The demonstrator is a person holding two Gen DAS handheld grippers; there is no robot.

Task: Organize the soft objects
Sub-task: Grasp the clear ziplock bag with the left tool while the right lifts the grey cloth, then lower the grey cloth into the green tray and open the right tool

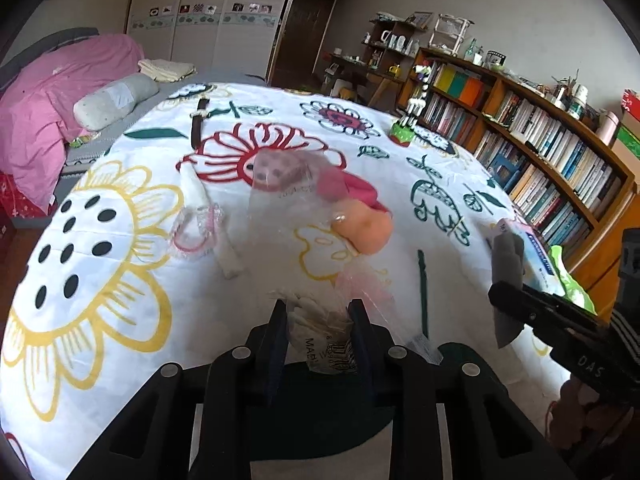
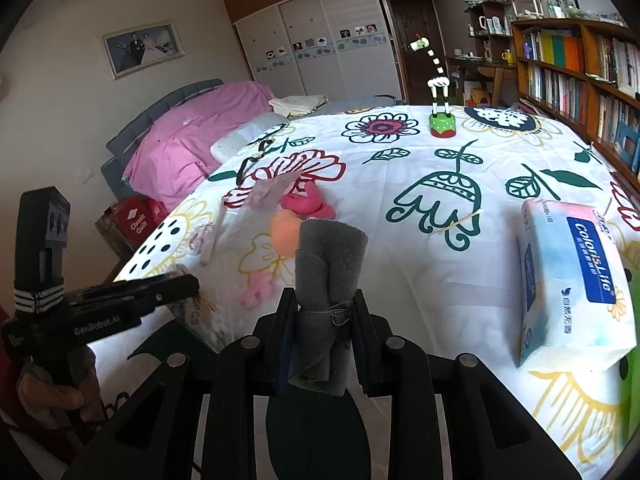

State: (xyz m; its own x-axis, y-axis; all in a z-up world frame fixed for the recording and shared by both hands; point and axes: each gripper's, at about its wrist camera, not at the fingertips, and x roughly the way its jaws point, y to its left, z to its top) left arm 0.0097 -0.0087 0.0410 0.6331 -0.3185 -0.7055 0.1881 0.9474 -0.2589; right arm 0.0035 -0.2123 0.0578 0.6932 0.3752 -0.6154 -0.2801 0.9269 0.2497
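Note:
My left gripper [image 1: 318, 312] is shut on the printed end of a clear plastic bag [image 1: 296, 196]. The bag lies away from me on the flowered sheet [image 1: 120, 280]. Inside it show a pink soft piece [image 1: 352, 190], an orange one [image 1: 368, 232] and a brown dotted one [image 1: 272, 168]. My right gripper [image 2: 324, 300] is shut on a rolled grey cloth [image 2: 332, 252] and holds it upright above the sheet. That roll [image 1: 508, 256] also appears at the right of the left wrist view. From the right wrist view, the left gripper [image 2: 188, 284] sits low at the left with the bag's end.
A white sock [image 1: 196, 192] and a pink-edged clear pouch [image 1: 196, 228] lie left of the bag. A tissue pack [image 2: 572, 280] lies at the right. A toy giraffe on a green base [image 2: 442, 124] stands far back. A bookshelf [image 2: 580, 80] runs along the right, a bed with a pink cover [image 2: 192, 132] at the left.

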